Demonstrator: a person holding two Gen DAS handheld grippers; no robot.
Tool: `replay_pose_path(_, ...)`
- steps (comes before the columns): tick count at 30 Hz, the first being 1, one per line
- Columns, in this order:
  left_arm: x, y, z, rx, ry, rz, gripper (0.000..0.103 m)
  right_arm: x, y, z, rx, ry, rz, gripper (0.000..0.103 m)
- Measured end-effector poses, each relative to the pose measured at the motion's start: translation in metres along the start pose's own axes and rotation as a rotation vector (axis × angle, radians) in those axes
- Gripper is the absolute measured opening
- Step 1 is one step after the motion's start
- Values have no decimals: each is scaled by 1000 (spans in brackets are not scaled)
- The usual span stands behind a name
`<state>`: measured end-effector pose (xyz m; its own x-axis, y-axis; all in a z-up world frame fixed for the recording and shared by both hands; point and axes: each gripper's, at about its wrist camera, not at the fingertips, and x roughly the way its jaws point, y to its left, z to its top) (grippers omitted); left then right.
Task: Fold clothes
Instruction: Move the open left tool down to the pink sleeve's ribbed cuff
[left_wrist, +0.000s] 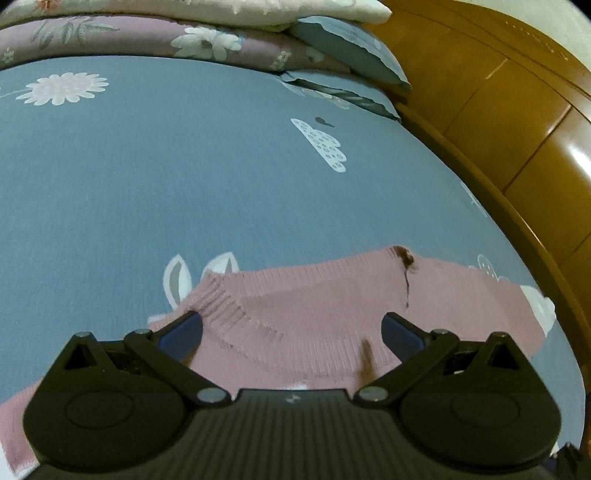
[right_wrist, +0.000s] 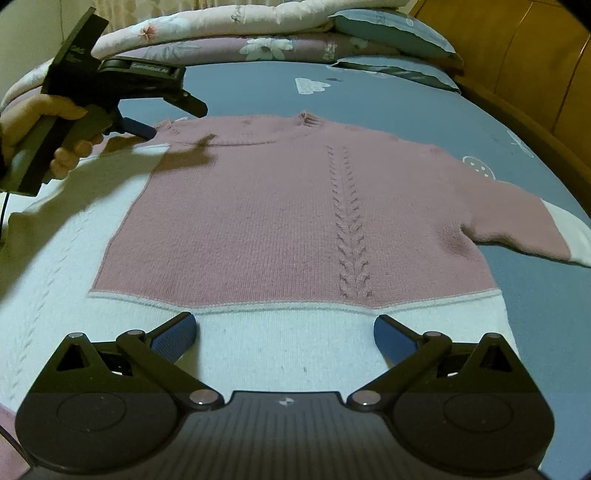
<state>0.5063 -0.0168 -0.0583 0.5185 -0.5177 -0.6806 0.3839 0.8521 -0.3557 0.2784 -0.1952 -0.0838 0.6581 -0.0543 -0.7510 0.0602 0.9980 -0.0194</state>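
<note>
A pink and white knit sweater (right_wrist: 288, 221) lies flat on the blue bed sheet (right_wrist: 258, 88), with a cable pattern down its middle and its collar at the far end. One sleeve is folded across the body at the left; the other sleeve (right_wrist: 535, 229) stretches out to the right. My right gripper (right_wrist: 284, 332) is open just above the white hem band. My left gripper (left_wrist: 291, 332) is open over the ribbed collar and shoulder (left_wrist: 236, 306); it also shows in the right wrist view (right_wrist: 140, 127), held in a hand at the sweater's far left shoulder.
Folded floral quilts (right_wrist: 229, 33) and blue pillows (right_wrist: 391, 33) are stacked at the head of the bed. A wooden bed frame and headboard (left_wrist: 517, 122) run along the right side. Bare sheet lies beyond the collar.
</note>
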Motion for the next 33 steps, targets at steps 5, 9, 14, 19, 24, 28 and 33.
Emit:
replay_pose_path(5,2,-5,-4,76,-6,14,102,-1,1,-1,7,-3,2,103)
replay_pose_path(9,4,-9,-7,137,-10,27,102,-3,2,-1,13,-1,0,103)
replay_pose_path(14,9,-17,-1,136,22,77,102,-4,4,-3,20,-14,-12,103)
replay_pose_path(19,-15,-19,5,74,29,64,98,-4,3,-3,22,-11,-8,103)
replay_pose_path(24,-104,-14,-4,-5,-79,-14,98,-4,1,1,23,2,-3,103)
replay_pose_path(28,-188,11,-24,-96,-166,-32,99,-3,0,3,24,13,1,103)
replay_pose_path(33,-258,69,-73,-255,-207,72,99,-2,1,6,30,27,-2,103)
